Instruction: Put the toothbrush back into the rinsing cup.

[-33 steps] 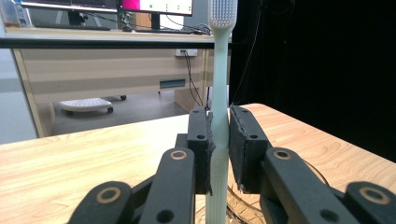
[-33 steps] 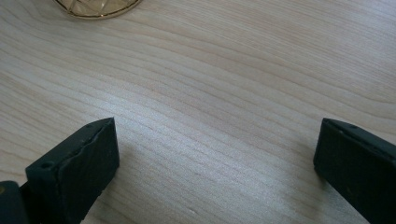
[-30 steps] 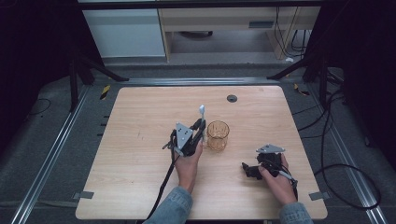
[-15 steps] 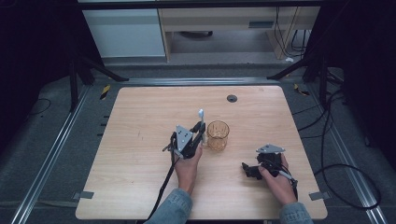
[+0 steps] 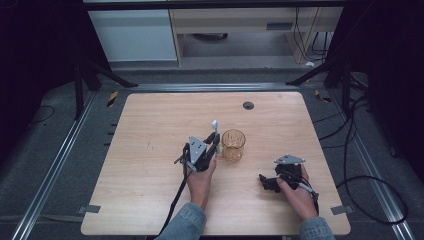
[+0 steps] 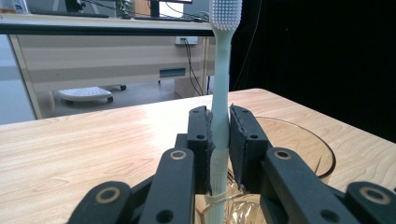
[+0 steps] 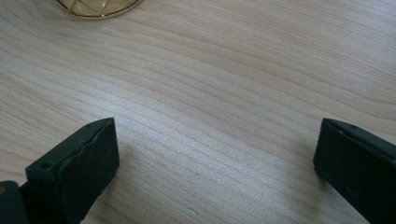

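Now the left gripper (image 5: 214, 142), jaws clamped on the upright toothbrush (image 6: 220, 93), has shifted closer to the amber glass cup (image 5: 233, 144) mid-tabletop, prob. abt to drop it in; right gripper (image 5: 265, 181) rests wide open nr the front-right corner, unchanged

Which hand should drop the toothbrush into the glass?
Left. Its tongs are already shut on the toothbrush, held upright right beside the glass. The right tongs are open with nothing between them, resting low on the table apart from the glass.
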A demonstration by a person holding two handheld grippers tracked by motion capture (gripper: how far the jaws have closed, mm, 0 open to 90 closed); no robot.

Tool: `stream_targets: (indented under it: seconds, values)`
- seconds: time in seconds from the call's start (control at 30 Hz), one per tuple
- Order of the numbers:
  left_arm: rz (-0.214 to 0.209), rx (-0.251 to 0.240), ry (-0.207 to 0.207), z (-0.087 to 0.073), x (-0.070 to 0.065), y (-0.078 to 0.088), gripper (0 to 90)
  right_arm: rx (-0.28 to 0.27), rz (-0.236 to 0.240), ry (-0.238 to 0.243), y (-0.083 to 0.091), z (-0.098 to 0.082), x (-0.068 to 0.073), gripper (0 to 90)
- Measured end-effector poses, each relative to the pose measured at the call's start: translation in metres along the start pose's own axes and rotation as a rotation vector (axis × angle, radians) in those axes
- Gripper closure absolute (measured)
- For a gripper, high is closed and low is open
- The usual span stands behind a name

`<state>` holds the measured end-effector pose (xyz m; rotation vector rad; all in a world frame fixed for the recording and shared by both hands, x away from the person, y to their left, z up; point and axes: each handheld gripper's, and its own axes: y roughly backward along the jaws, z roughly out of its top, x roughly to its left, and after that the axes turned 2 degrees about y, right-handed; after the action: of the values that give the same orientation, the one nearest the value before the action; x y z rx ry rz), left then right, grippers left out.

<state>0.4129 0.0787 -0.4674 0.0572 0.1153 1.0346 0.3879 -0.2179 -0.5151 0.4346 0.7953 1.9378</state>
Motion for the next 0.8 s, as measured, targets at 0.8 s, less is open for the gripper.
stream_targets:
  seconds: [0.8]
  values:
    - [-0.005,0.034,0.004,-0.0067,0.0007,-0.0019,77.8,-0.001,0.0,-0.002,-0.0001,-0.0001,0.0002,0.5]
